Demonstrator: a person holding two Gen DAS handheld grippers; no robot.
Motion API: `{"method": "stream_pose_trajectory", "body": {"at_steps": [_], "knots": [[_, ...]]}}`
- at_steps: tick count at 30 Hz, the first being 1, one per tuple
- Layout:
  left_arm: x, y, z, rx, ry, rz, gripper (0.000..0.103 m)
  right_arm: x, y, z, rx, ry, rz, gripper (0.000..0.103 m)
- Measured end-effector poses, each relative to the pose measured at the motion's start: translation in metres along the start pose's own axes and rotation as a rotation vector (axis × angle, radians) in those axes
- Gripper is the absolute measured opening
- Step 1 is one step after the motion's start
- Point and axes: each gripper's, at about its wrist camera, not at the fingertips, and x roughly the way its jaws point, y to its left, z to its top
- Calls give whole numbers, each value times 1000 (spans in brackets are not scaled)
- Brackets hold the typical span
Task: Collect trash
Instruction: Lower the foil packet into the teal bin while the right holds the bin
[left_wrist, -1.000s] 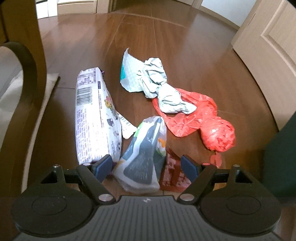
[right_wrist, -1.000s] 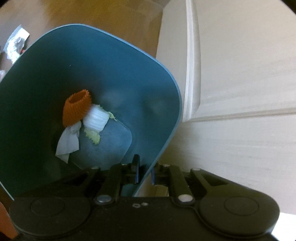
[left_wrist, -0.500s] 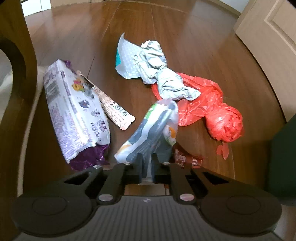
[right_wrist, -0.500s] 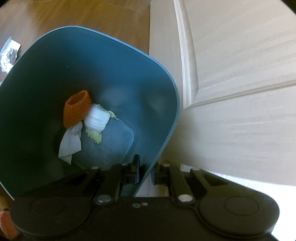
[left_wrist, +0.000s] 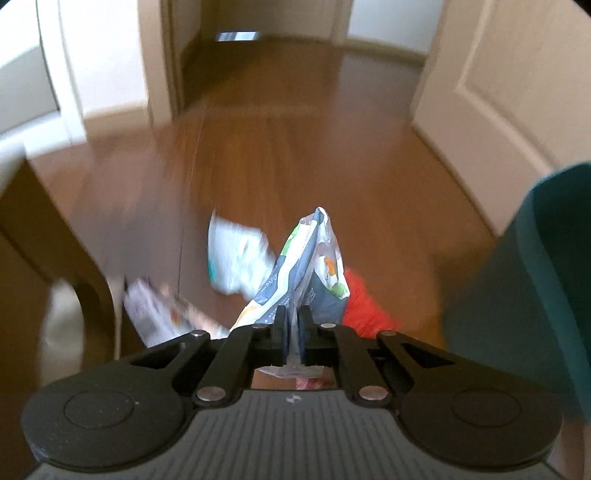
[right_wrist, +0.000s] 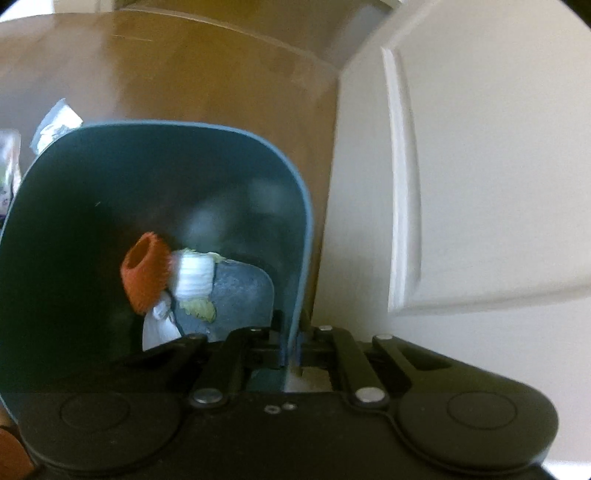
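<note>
My left gripper (left_wrist: 291, 332) is shut on a crumpled white, grey and green plastic wrapper (left_wrist: 306, 266), held up off the wooden floor. Below it lie a white crumpled bag (left_wrist: 236, 254), a red plastic bag (left_wrist: 364, 308) and a white and purple packet (left_wrist: 155, 314), all blurred. The teal trash bin (left_wrist: 535, 280) stands at the right of that view. My right gripper (right_wrist: 290, 345) is shut on the bin's rim (right_wrist: 295, 295). Inside the bin lie an orange netted sleeve (right_wrist: 144, 269), a white foam piece (right_wrist: 194, 277) and white tissue (right_wrist: 159, 326).
A cream panelled door (right_wrist: 480, 184) stands close behind the bin. A wooden chair leg (left_wrist: 55, 258) rises at the left of the left wrist view. Brown wood floor (left_wrist: 295, 129) runs back to a doorway (left_wrist: 236, 37).
My left gripper closed on the wrapper and lifted it well above the floor, so the other trash now looks smaller and lower. The right gripper stayed clamped on the bin rim while the bin shifted slightly.
</note>
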Motion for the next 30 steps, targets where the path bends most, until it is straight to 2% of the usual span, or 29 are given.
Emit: {"method": "stream_pose_trajectory", "body": {"at_steps": [5,9,12,17,21,22,26,30], "knots": [[-83,-57,29,118,-78,-13,5,-3,10,9,-127,-91,38,3],[-113,-103,36,129,-18,-12,5,-6,12,11,-212,-155,64,3],[-121,-140,37,134,38,-11,5,-10,13,11,-260,-191,72,4],[-101,-190,41,55,183,-5,5,-17,12,4,-323,-235,99,5],[-76,-225,40,15,303,64,5,-18,7,6,-322,-242,145,6],[-73,-232,39,1,327,50,5,-21,12,8,-328,-243,154,7],[-48,-252,42,33,344,30,5,-20,8,16,-363,-245,164,6],[-24,-257,38,-4,348,0,5,-29,9,10,-344,-251,151,5]]}}
